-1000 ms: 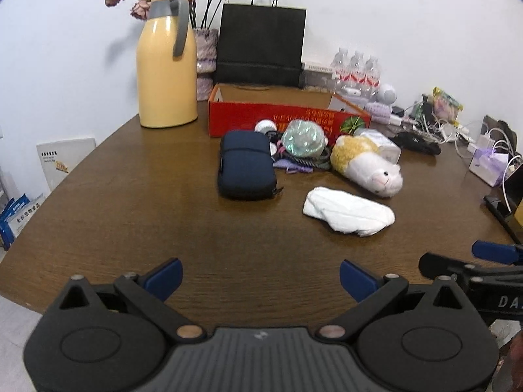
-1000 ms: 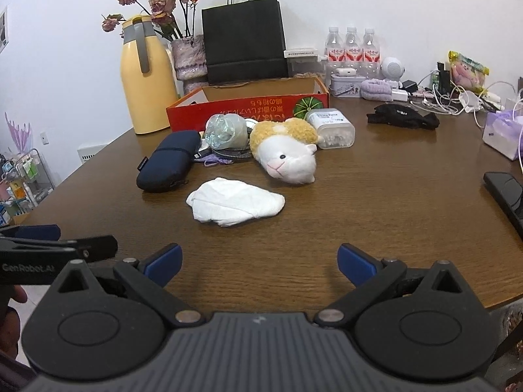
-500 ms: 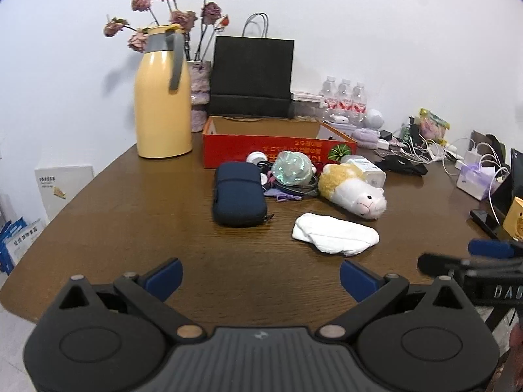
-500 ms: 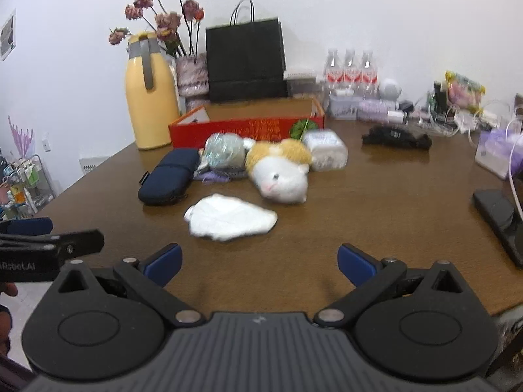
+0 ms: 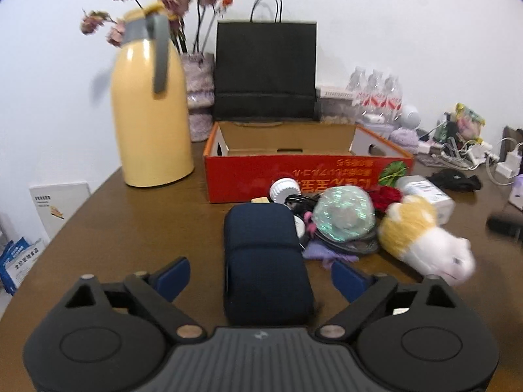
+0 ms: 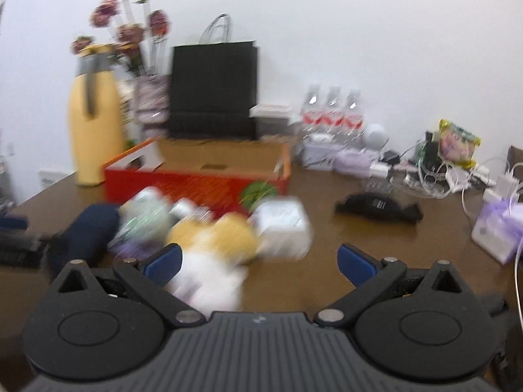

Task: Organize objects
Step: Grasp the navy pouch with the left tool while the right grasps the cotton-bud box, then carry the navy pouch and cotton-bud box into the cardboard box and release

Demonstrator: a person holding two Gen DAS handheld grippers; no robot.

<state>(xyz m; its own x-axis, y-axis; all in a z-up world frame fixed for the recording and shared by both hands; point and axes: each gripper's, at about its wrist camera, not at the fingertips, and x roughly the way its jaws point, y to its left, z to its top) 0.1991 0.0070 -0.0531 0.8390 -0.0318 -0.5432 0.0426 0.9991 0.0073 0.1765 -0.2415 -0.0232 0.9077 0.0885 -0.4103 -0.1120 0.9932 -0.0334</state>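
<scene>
A navy zip pouch (image 5: 264, 248) lies lengthwise on the brown table (image 5: 130, 238), between the fingers of my left gripper (image 5: 261, 277). The jaws are closing, with a gap still showing on each side of the pouch. Behind it sit a shiny crinkled ball (image 5: 343, 212), a yellow-and-white plush toy (image 5: 425, 241) and an open red cardboard box (image 5: 304, 176). In the blurred right wrist view, my right gripper (image 6: 258, 263) is open, with the plush toy (image 6: 215, 238) just ahead of its left finger (image 6: 163, 263). The pouch (image 6: 88, 235) shows at the left.
A yellow jug (image 5: 152, 114), a vase of flowers (image 5: 196, 98) and a black paper bag (image 5: 264, 72) stand behind the box. A white container (image 6: 284, 225), a black item (image 6: 379, 207), water bottles (image 6: 333, 114) and tangled chargers (image 6: 434, 170) fill the right side.
Both grippers have moved forward toward the pile. The left gripper now straddles the navy pouch with its jaws slightly narrower. The white cloth has dropped out of sight.
</scene>
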